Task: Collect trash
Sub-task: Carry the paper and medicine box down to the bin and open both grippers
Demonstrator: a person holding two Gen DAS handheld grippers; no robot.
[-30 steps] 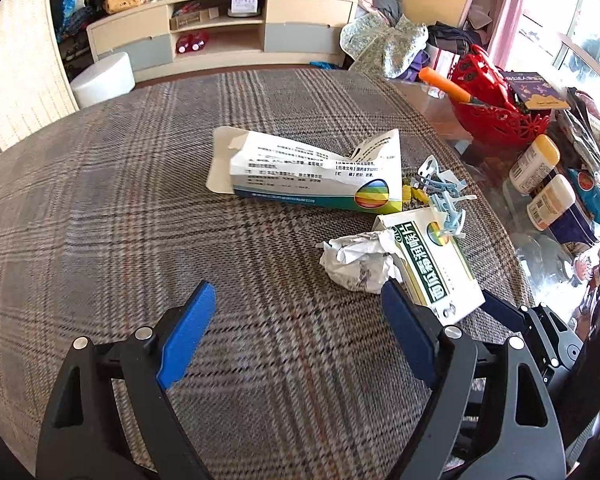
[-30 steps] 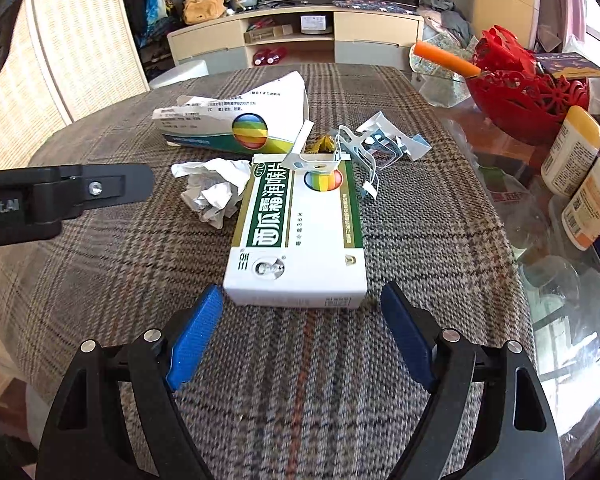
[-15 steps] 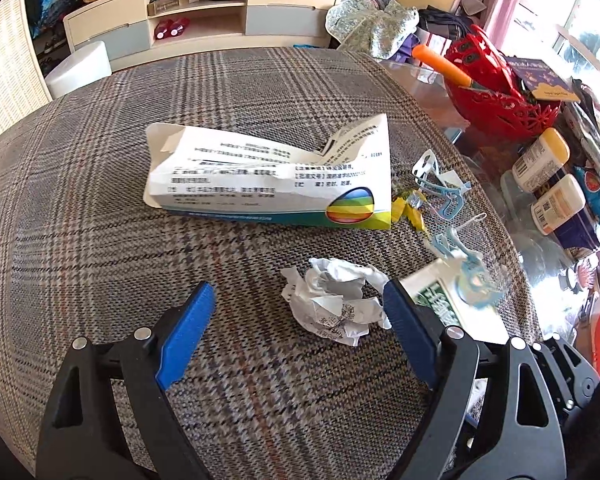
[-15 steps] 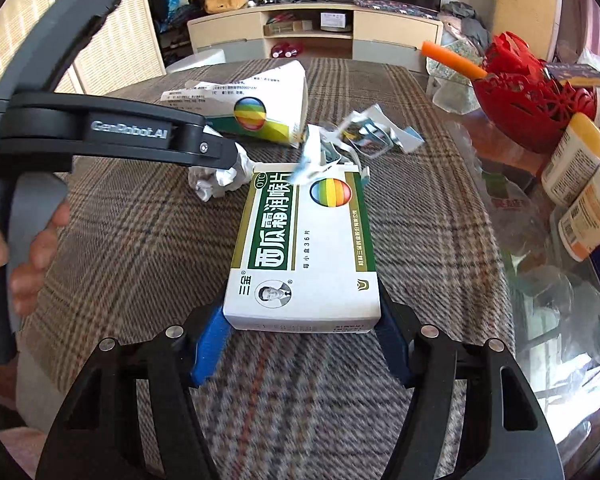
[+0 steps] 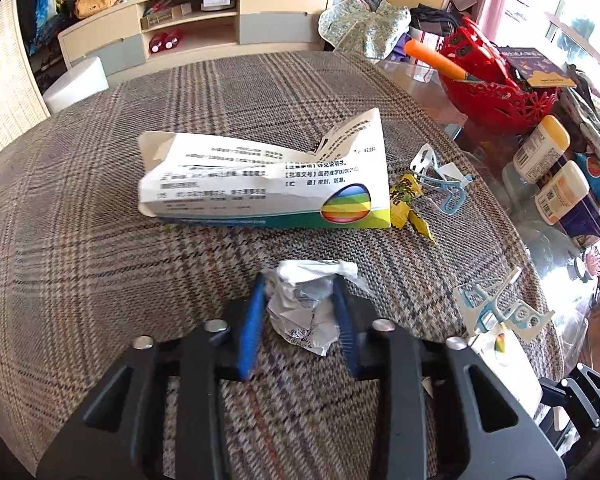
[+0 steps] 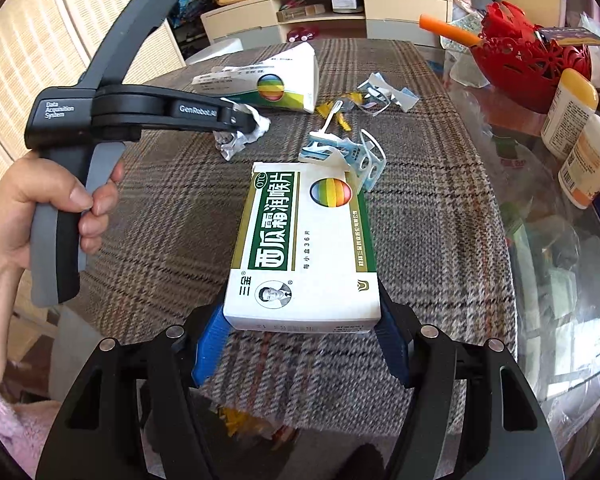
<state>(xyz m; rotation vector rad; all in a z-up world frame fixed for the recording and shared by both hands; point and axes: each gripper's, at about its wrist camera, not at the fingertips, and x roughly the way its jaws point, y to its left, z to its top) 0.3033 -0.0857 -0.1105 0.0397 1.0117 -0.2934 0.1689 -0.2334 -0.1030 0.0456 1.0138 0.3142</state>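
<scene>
Left gripper: jaws closing, the crumpled paper wad pinched between its blue pads. Right gripper: clamped on the near end of the green-and-white medicine box, which carries a pale blue plastic scrap. Open plaid tablecloth lies to the left; the glass edge beside the red basket is crowded. Only the right wrist view shows the person's hand on the left gripper's handle.

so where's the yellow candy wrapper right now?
Left wrist view: the yellow candy wrapper lies on the plaid cloth, against the torn box's right end.
</scene>
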